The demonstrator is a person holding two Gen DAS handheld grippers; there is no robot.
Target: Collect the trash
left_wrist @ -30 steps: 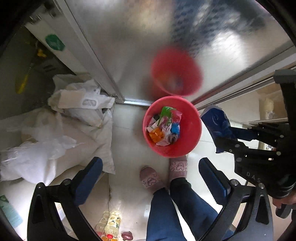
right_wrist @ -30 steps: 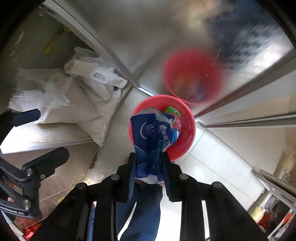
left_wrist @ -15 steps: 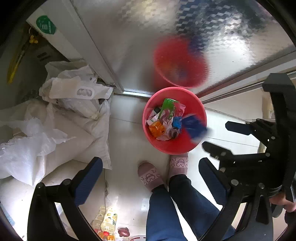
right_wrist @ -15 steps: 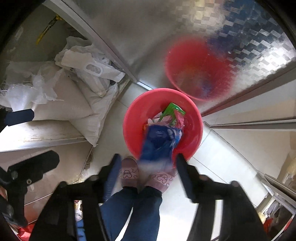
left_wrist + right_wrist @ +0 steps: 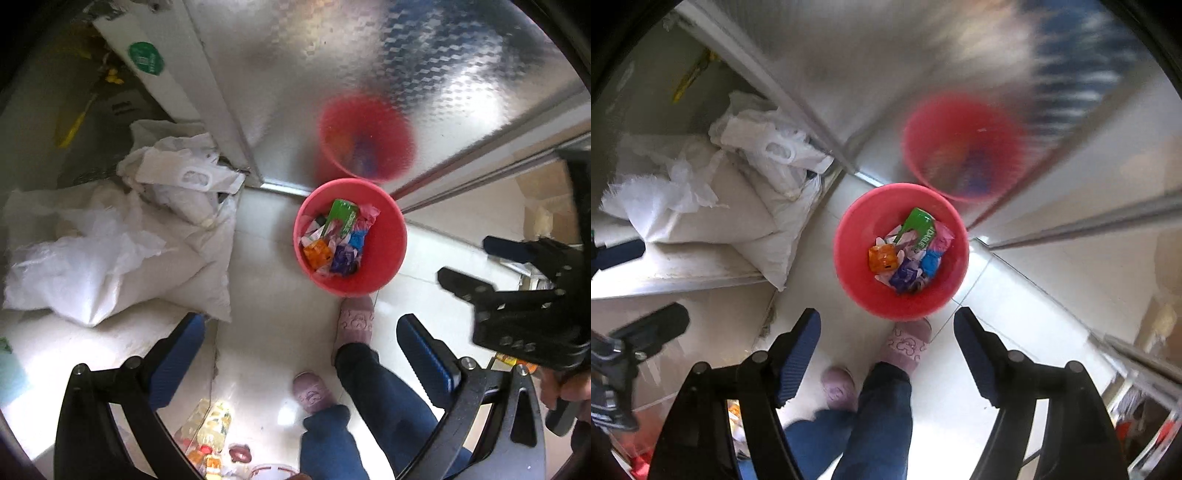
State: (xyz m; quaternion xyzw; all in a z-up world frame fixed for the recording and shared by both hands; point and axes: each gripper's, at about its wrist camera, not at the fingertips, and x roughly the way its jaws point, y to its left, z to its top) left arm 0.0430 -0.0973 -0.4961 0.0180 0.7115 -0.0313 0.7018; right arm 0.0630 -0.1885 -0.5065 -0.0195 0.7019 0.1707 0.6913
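A red trash bin (image 5: 384, 254) stands on the tiled floor against a metal door; it also shows in the right wrist view (image 5: 857, 266). It holds several wrappers: a green box (image 5: 918, 227), an orange pack (image 5: 883, 258), a blue wrapper (image 5: 931, 263) and a purple one (image 5: 905, 275). My left gripper (image 5: 301, 345) is open and empty, high above the floor. My right gripper (image 5: 886, 338) is open and empty above the bin's near side; it shows at the right of the left wrist view (image 5: 476, 264).
White sacks and bags (image 5: 110, 243) lie piled at the left on a low ledge. The person's legs and pink slippers (image 5: 356, 321) stand just in front of the bin. The shiny metal door (image 5: 332, 74) reflects the bin. Bottles (image 5: 210, 432) lie on the floor below.
My right gripper opened and let go of the blue wrapper, which fell into the red bin. Both grippers have drawn back slightly from the bin.
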